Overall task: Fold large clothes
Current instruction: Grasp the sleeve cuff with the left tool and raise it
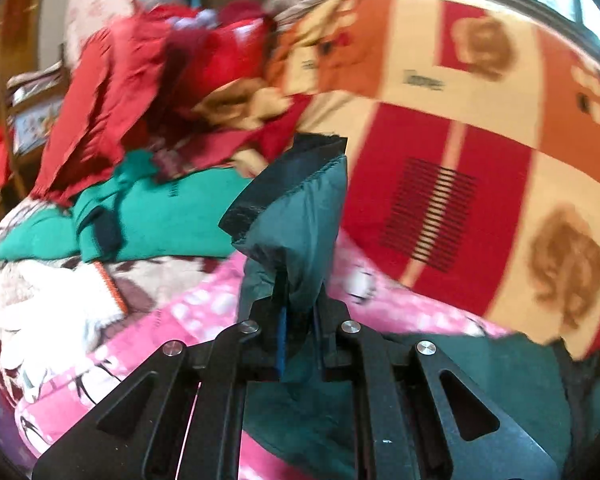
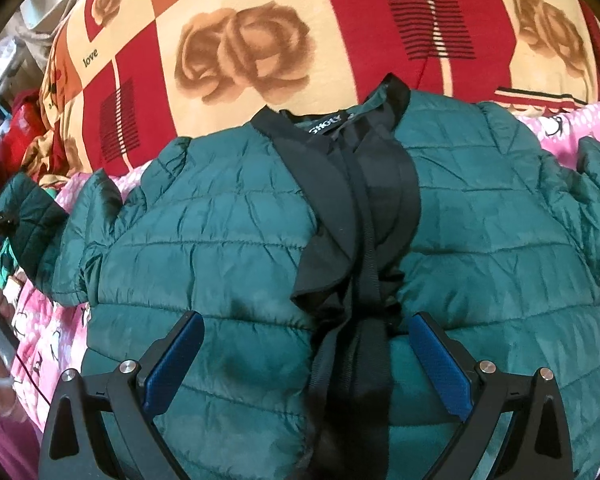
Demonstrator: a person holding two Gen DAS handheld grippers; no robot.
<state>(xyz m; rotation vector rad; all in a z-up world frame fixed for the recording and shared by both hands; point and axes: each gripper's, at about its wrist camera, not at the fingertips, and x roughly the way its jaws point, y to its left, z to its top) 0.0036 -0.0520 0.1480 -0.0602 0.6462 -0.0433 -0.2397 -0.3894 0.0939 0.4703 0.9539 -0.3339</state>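
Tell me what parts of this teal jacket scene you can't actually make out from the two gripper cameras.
- Left wrist view: the clothes pile is motion-blurred, so garments can't be told apart.
- Left wrist view: the sleeve covers the left gripper fingertips.
- Right wrist view: the jacket hem is cut off behind the open right gripper.
- Right wrist view: the collar label is partly folded, unreadable.

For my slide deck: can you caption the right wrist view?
Open right gripper hovering over a teal quilted jacket spread front-up on a pink blanket, rose-patterned bedding behind.
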